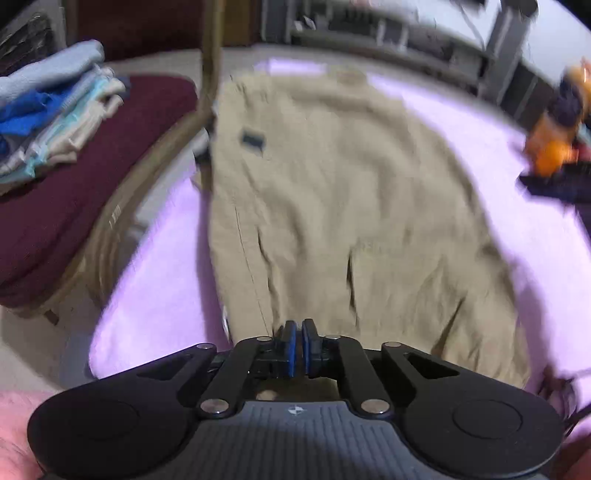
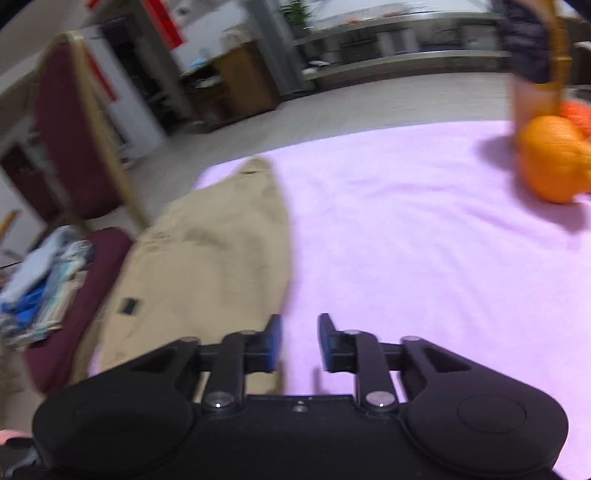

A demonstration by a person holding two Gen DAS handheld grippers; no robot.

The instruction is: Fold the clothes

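Both grippers angled downward

A pink cloth covers the tabletop in a dim, cluttered room. Off its left edge stands a chair with a gold-toned frame and maroon upholstery, its seat cushion bearing a stack of folded laundry. Beyond the far edge, pale floor runs to long metal shelving and a wooden cabinet. Red strips hang on the white back wall. Motion blur softens all detail.
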